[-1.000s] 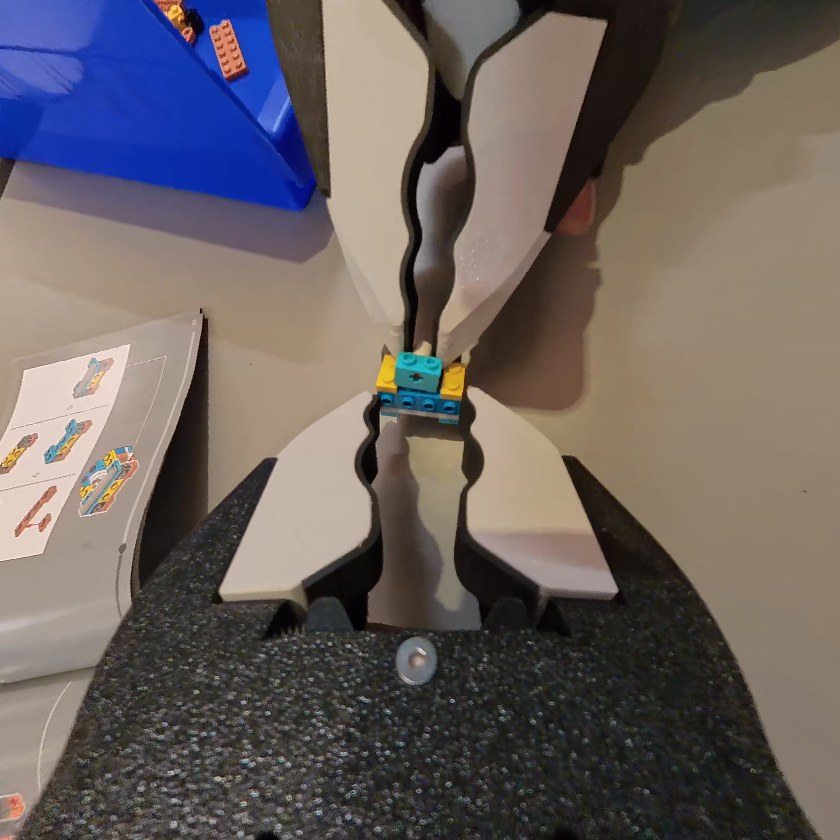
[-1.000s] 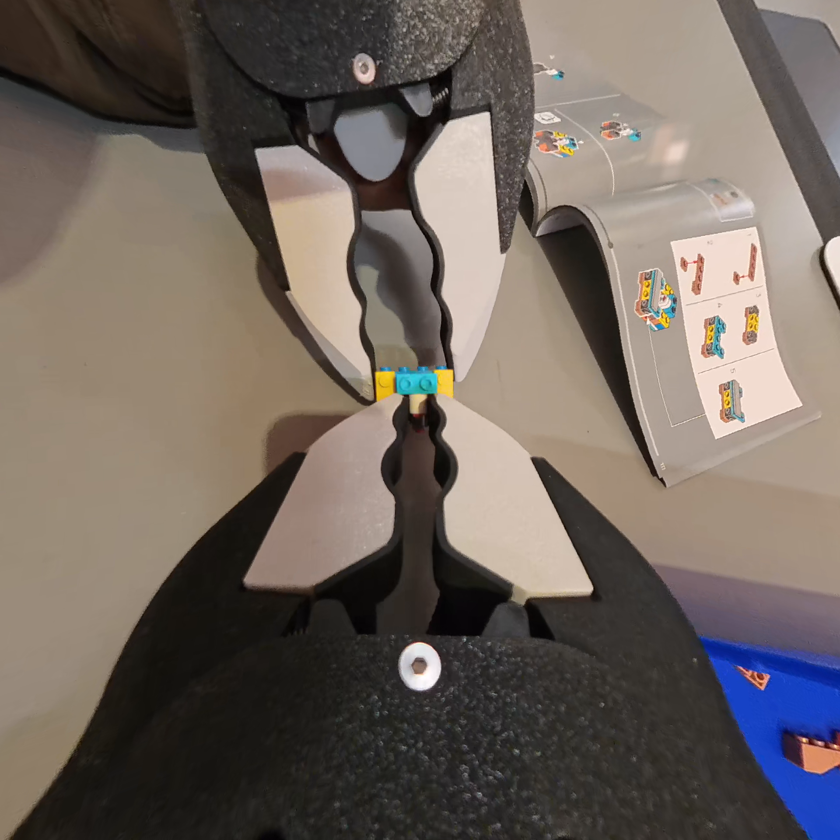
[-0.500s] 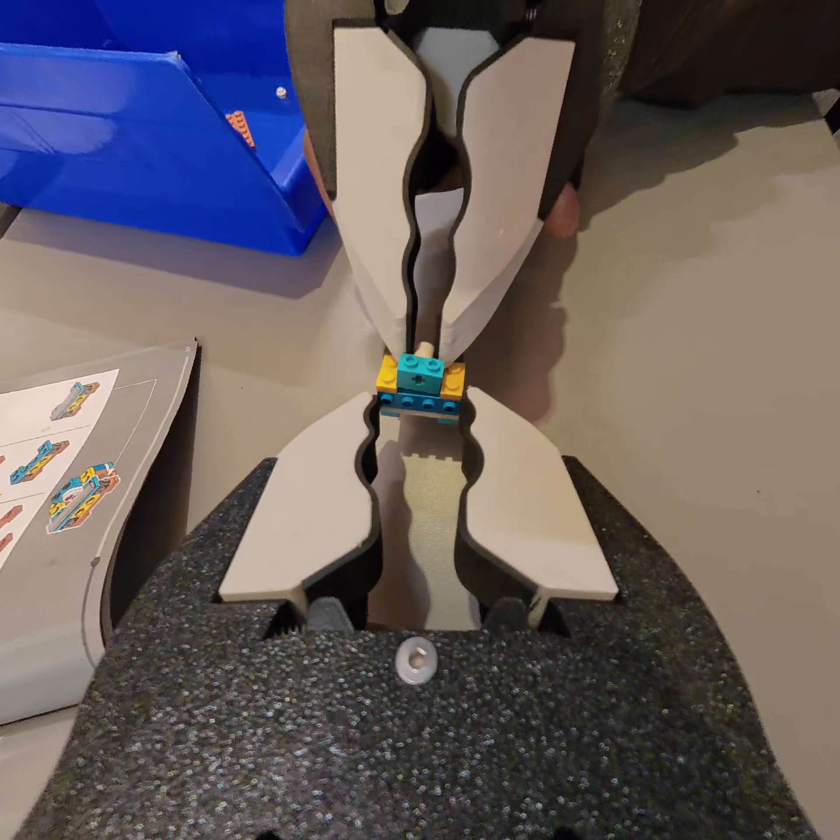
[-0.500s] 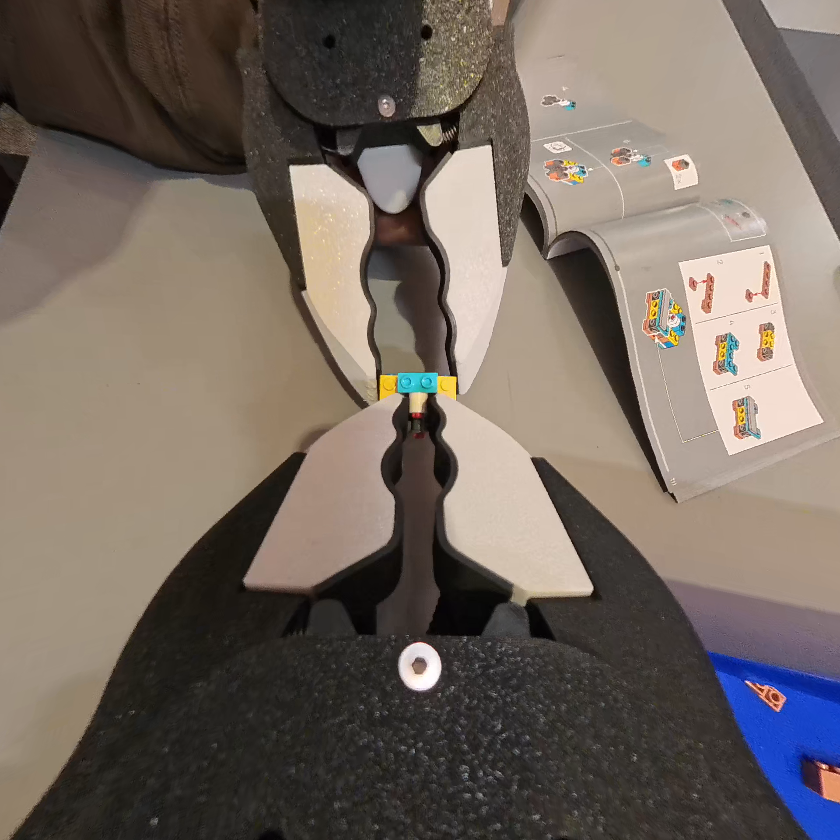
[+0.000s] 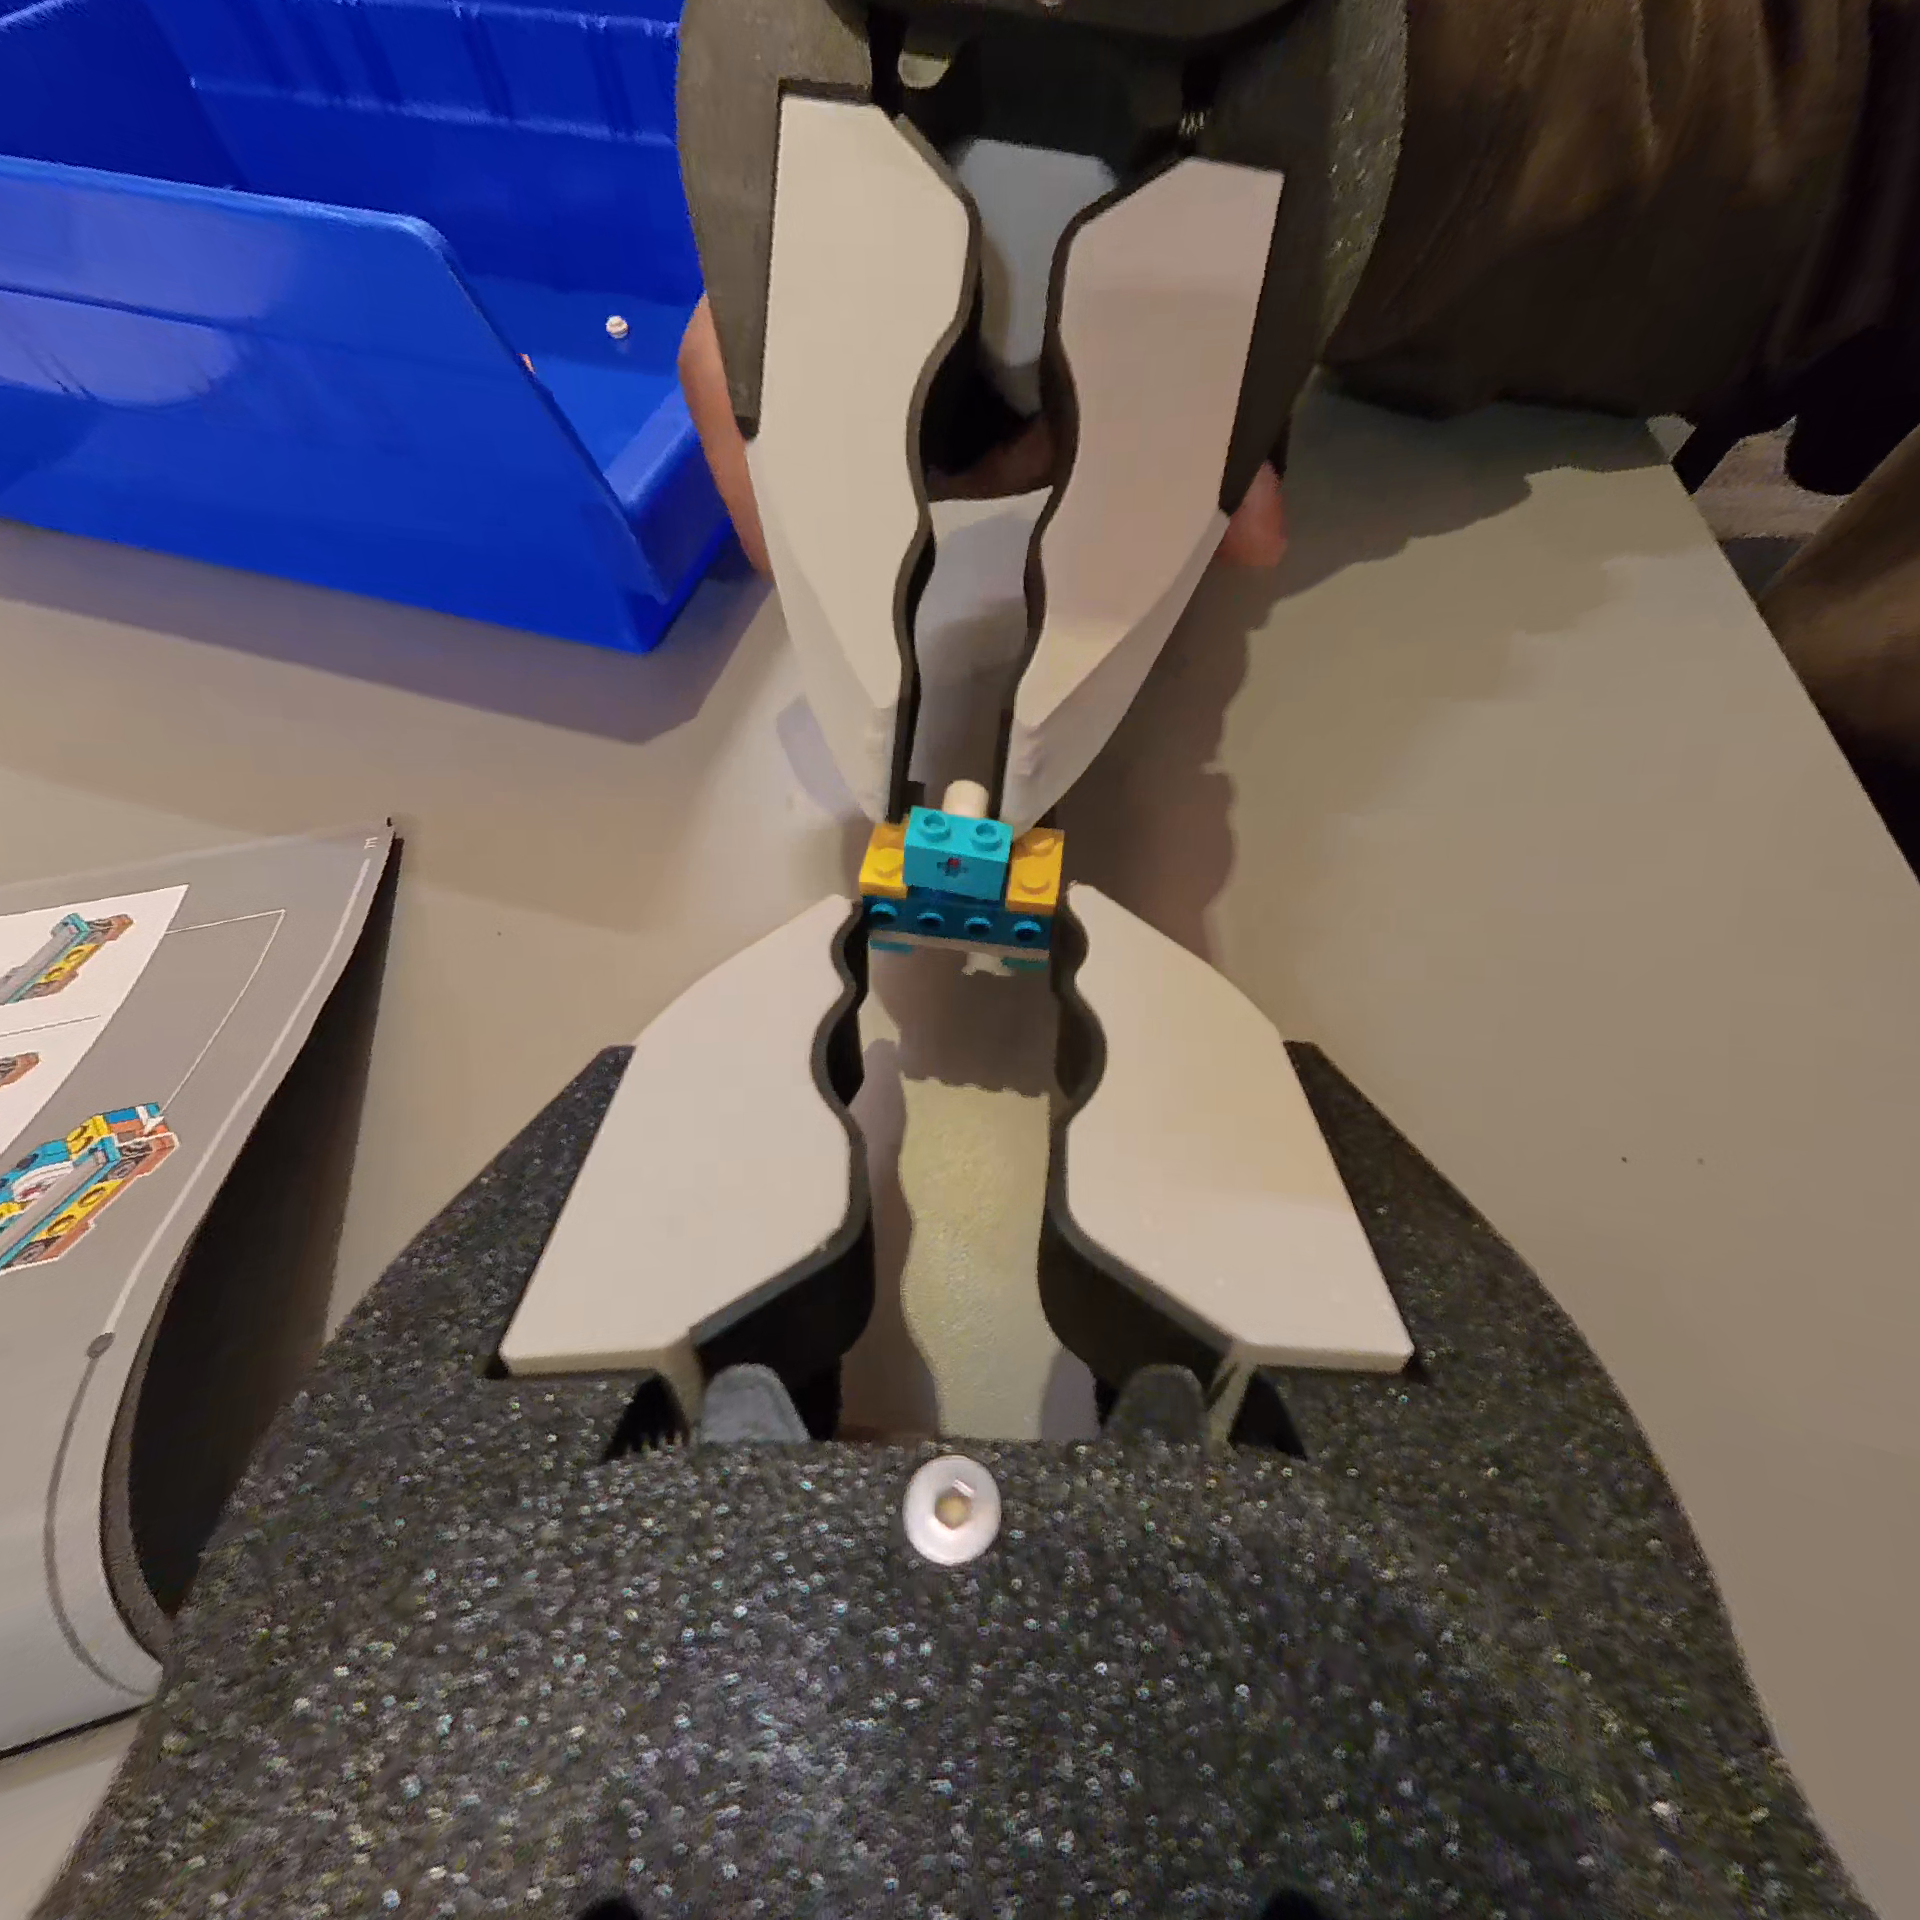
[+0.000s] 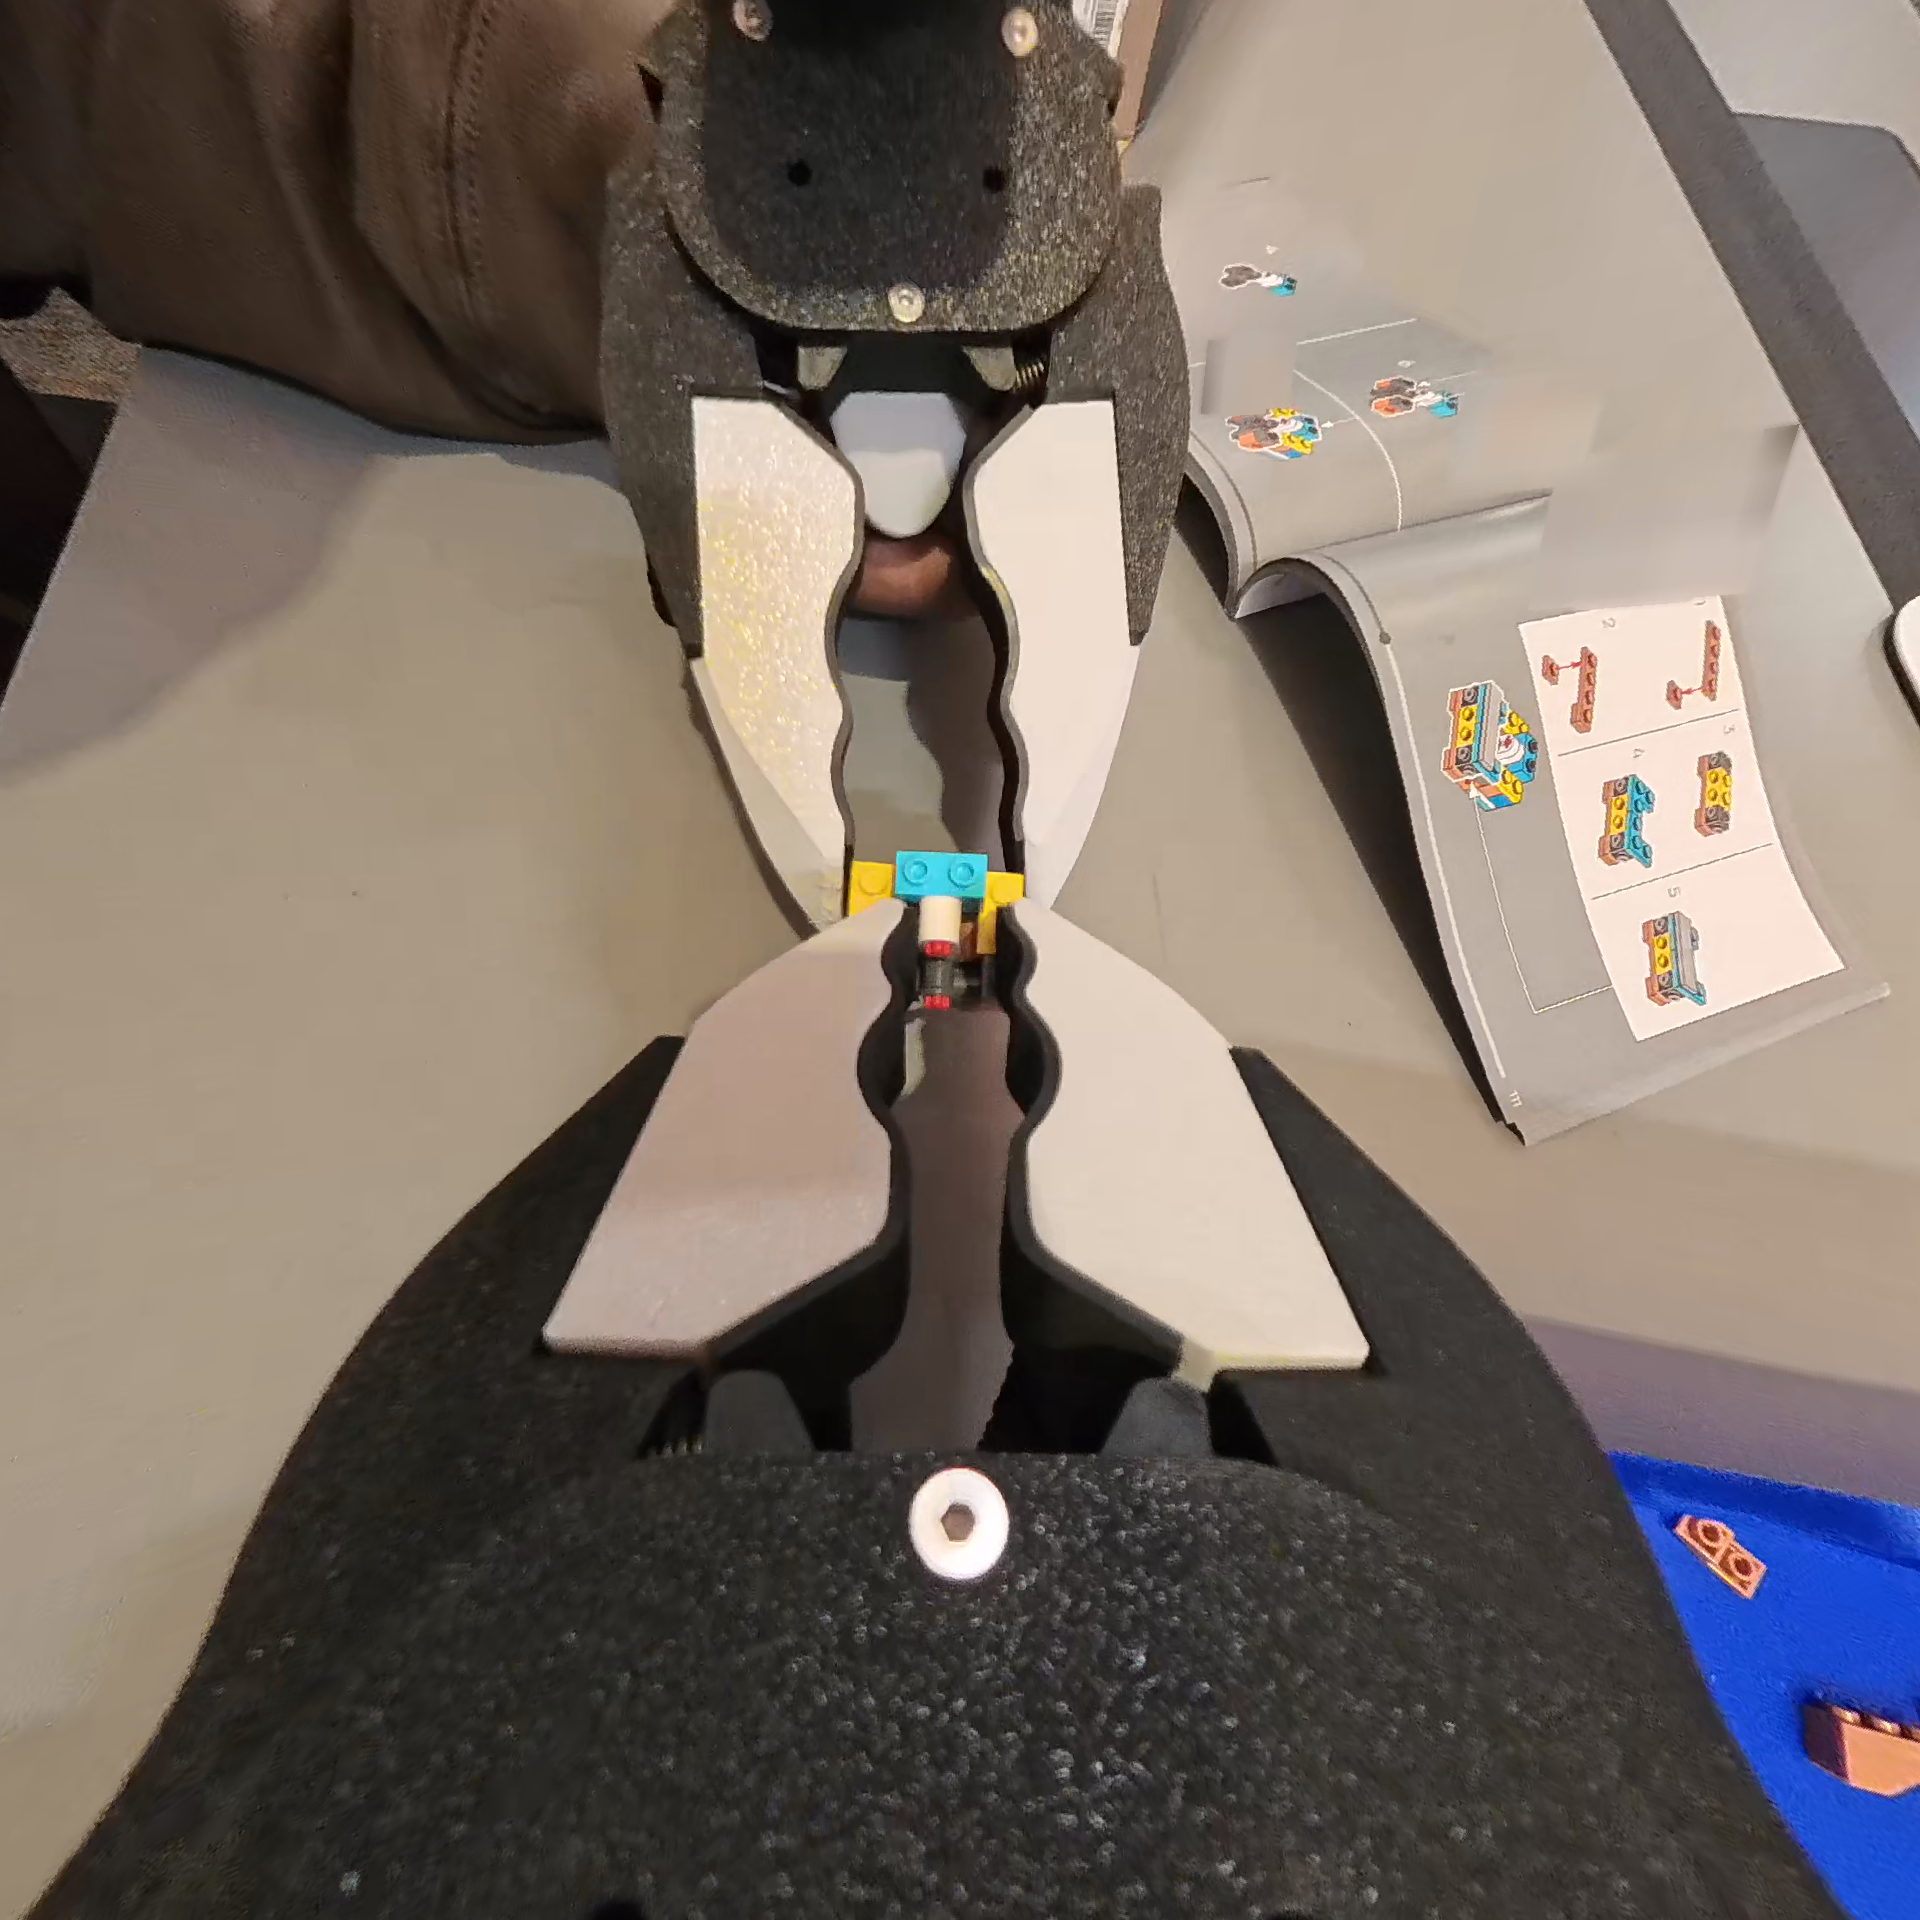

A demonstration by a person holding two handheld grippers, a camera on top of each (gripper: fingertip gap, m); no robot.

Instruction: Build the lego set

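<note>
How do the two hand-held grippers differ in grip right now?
The left hand-held gripper clamps the lego assembly by its sides; the right hand-held gripper only straddles the white pin, gaps either side. Left's jaws stand wider. Both point at the assembly from opposite sides.

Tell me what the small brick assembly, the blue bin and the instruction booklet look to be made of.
Brick assembly: hard moulded plastic, smooth with a slight sheen, going by crisp studs and solid colours. Blue bin: rigid glossy plastic; its walls show broad light reflections. Instruction booklet: coated paper, probably; its pages curl upward and carry a soft gloss.
</note>
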